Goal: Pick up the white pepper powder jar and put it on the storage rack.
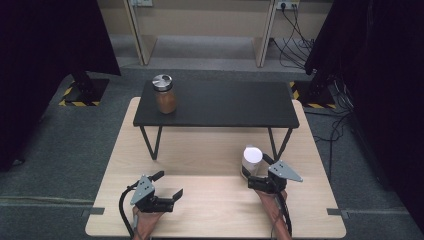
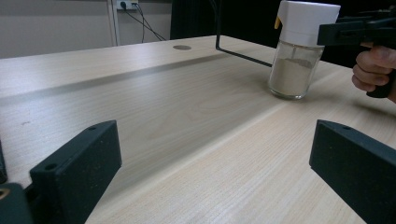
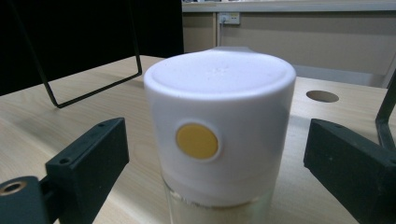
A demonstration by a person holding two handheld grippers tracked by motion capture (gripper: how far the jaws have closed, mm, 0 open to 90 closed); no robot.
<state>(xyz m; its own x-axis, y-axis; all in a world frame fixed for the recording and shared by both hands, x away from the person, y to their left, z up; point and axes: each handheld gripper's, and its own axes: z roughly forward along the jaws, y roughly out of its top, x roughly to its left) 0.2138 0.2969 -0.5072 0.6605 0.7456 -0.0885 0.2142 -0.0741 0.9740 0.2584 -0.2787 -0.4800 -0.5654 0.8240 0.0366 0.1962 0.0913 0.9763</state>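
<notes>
On pale wooden table (image 1: 210, 160), black shelf (image 1: 215, 105).

light wooden surface (image 1: 210, 200) bearing a white-capped glass dispenser (image 1: 251, 161) and a black shelf (image 1: 220, 104); on the shelf, a metal-lidded jar (image 1: 164, 93).

The high view looks forward and down over the whole wooden table (image 1: 210, 200). The left gripper view sits low above the tabletop, looking across it toward the white-capped jar (image 2: 299, 51). The right gripper view faces that same jar (image 3: 219, 126) from very close.
</notes>
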